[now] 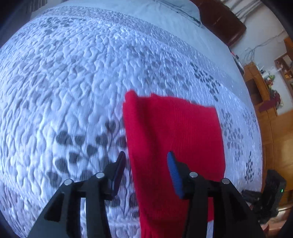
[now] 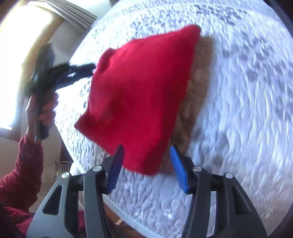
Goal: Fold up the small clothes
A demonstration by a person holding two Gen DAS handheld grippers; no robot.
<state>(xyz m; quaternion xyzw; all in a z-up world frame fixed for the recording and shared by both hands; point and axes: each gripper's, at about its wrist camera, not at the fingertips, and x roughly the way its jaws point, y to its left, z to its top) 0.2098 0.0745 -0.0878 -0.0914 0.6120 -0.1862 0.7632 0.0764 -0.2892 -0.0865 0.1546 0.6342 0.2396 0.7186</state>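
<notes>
A small red knitted garment (image 1: 172,139) lies on the white quilted bed (image 1: 73,82). In the left wrist view my left gripper (image 1: 146,164) is open, its jaws on either side of the garment's left edge, close above it. In the right wrist view the red garment (image 2: 139,95) lies over a brown cloth (image 2: 199,76) that shows along its right side. My right gripper (image 2: 146,157) is open with the garment's near corner between its jaws. The left gripper (image 2: 87,70) shows blurred at the garment's far left corner, held by a hand (image 2: 44,111).
The quilt has grey leaf prints (image 1: 78,146). A pillow (image 1: 175,9) and dark headboard (image 1: 223,23) are at the far end. Wooden furniture (image 1: 265,102) stands to the right of the bed. The bed's edge (image 2: 117,214) runs below my right gripper. A window (image 2: 16,45) is at left.
</notes>
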